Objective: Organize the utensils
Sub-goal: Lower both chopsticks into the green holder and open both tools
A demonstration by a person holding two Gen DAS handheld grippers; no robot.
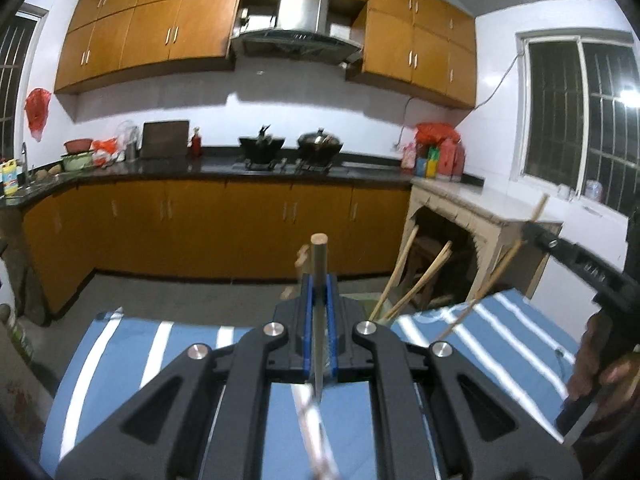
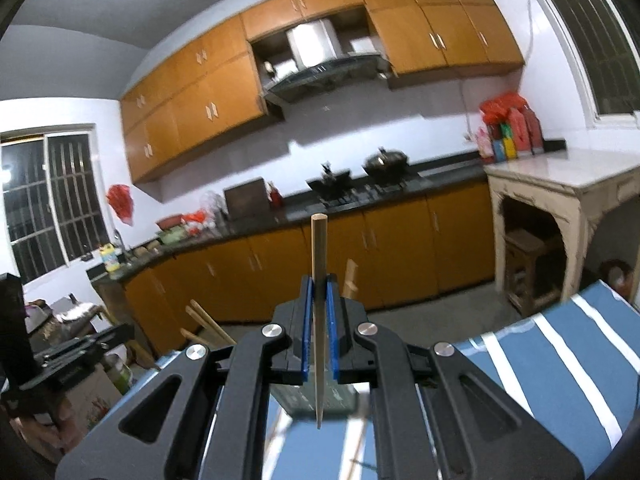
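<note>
My left gripper pinches a tapered chopstick with a round wooden end between its blue-padded fingers, the stick standing upright through them. My right gripper clamps a second pale wooden chopstick the same way, its thin tip hanging below the fingers. Beneath both lies the blue desk cloth with white stripes. Just right of my left fingers, more wooden chopsticks lean in a holder that is mostly hidden.
</note>
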